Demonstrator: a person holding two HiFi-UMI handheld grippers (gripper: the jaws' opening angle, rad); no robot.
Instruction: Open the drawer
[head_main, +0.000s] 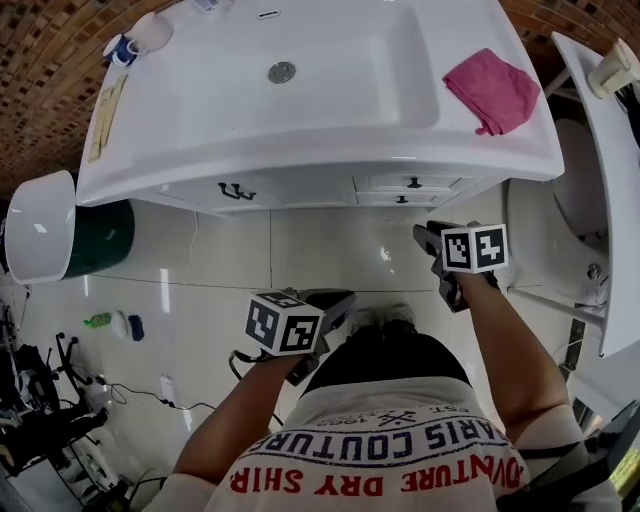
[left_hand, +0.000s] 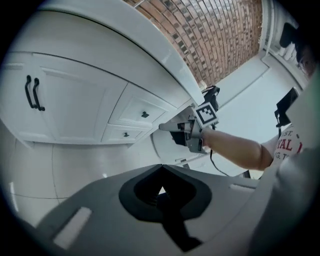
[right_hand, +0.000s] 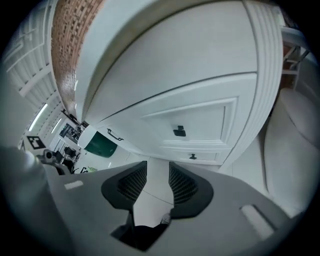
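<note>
The white vanity (head_main: 300, 160) has two small drawers at its right, one above the other, each with a black knob. The upper drawer (head_main: 413, 183) (right_hand: 179, 131) (left_hand: 144, 114) and the lower drawer (head_main: 402, 199) (right_hand: 193, 157) (left_hand: 125, 134) both sit flush and closed. My right gripper (head_main: 428, 240) (right_hand: 158, 167) hangs just in front of and below them, pointing at them, open with only floor showing between its pads; it touches nothing. It also shows in the left gripper view (left_hand: 167, 127). My left gripper (head_main: 335, 300) (left_hand: 161, 167) is lower and further back, shut and empty.
A pink cloth (head_main: 492, 90) lies on the countertop right of the basin. Double cabinet doors with black handles (head_main: 237, 191) are left of the drawers. A green bin (head_main: 100, 235) with a white lid stands at the left. A white fixture (head_main: 580, 190) crowds the right; cables and small items lie on the floor at far left.
</note>
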